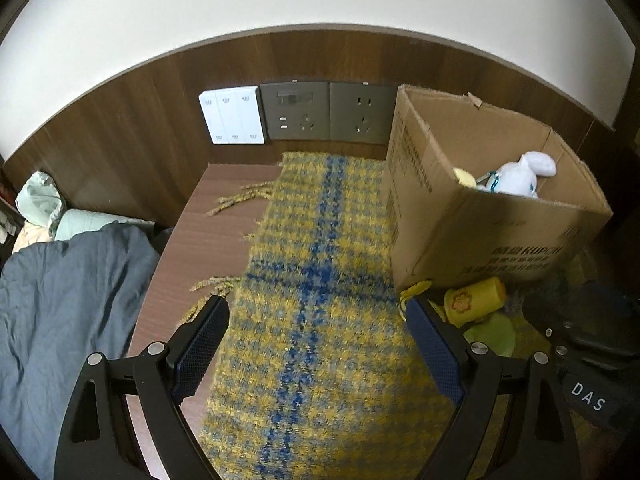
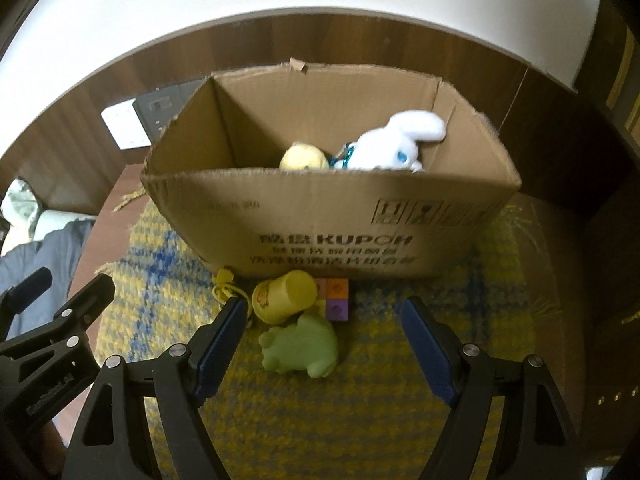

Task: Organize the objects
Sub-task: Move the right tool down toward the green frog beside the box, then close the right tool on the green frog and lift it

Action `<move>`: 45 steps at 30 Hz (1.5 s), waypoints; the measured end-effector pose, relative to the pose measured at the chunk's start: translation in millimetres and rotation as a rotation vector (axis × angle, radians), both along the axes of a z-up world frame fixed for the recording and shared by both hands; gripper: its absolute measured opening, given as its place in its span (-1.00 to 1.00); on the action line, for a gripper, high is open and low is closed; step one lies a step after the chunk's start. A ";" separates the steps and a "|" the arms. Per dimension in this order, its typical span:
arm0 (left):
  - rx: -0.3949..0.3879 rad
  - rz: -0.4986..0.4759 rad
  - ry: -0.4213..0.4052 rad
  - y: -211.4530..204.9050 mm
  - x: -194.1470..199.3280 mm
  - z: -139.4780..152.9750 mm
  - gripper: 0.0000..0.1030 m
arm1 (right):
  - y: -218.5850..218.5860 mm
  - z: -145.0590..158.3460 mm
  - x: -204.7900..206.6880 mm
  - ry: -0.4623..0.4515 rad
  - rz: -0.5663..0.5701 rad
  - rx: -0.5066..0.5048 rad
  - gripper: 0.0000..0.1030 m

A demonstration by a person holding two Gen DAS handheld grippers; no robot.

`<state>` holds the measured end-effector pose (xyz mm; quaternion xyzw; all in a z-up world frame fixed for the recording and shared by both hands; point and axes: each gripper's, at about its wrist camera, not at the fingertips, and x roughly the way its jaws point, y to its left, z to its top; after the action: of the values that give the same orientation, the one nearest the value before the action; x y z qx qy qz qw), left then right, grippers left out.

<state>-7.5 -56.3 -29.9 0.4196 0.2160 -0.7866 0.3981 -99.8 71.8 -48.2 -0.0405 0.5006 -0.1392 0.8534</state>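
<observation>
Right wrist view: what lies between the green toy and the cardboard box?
A yellow cup on its side and coloured blocks lie between the green toy and the cardboard box.

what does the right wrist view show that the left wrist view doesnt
Only the right wrist view shows the green toy, the orange and purple blocks and the whole inside of the box. Only the left wrist view shows all the wall sockets and the dark blue bedding. Both show the cardboard box, the white plush inside it, the yellow cup, the plaid blanket, and open, empty grippers: left gripper, right gripper.
</observation>
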 end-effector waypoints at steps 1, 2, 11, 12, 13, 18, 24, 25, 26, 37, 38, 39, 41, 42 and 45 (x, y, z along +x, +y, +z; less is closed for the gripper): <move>0.002 0.000 -0.001 0.1 0.0 -1.8 0.76 | 0.2 -3.9 0.2 0.005 -0.001 0.000 0.54; 0.003 0.000 -0.002 0.4 0.3 -3.6 0.76 | 0.2 -6.8 0.4 0.009 -0.001 0.000 0.54; 0.013 -0.008 -0.023 1.8 -0.1 -22.8 0.76 | -1.1 -36.1 -0.5 0.048 -0.008 0.009 0.54; 0.018 -0.007 -0.026 1.2 -0.1 -26.0 0.76 | -1.0 -39.3 -0.5 0.054 -0.007 0.010 0.54; 0.020 -0.006 -0.028 0.9 -0.1 -27.9 0.76 | -0.6 -43.0 -0.7 0.059 -0.007 0.010 0.54; 0.026 -0.005 -0.040 0.7 -0.6 -37.1 0.76 | -2.2 -58.5 1.4 0.082 -0.009 0.018 0.54; 0.034 0.004 -0.050 -0.5 -2.3 -46.5 0.76 | -3.9 -71.2 5.3 0.099 -0.008 0.020 0.54; 0.035 0.007 -0.051 -1.0 -2.6 -48.0 0.76 | -3.9 -73.7 6.0 0.104 -0.008 0.021 0.54; 0.037 0.009 -0.054 -1.5 -2.7 -50.0 0.76 | -3.7 -76.5 6.7 0.109 -0.008 0.021 0.54; 0.054 0.052 -0.068 -3.6 0.0 -59.9 0.76 | -4.1 -100.0 12.4 0.156 -0.011 0.036 0.23; 0.055 0.052 -0.068 -3.1 -0.4 -60.1 0.76 | -4.4 -99.9 11.9 0.152 -0.009 0.036 0.23; 0.055 0.052 -0.068 -2.3 -1.1 -60.4 0.76 | -4.7 -99.1 10.6 0.145 -0.006 0.036 0.23; 0.054 0.048 -0.068 0.2 -3.0 -60.2 0.76 | -5.5 -96.7 7.9 0.132 -0.002 0.030 0.22; 0.055 0.044 -0.067 2.3 -4.5 -60.1 0.76 | -6.3 -95.1 6.4 0.125 -0.002 0.027 0.22; 0.057 0.032 -0.064 8.5 -10.7 -58.7 0.76 | -13.3 -89.6 0.2 0.111 -0.013 0.026 0.22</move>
<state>-18.3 -47.7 -88.6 0.4522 0.2323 -0.7599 0.4051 -99.6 58.4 -137.8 -0.0340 0.5491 -0.1358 0.8240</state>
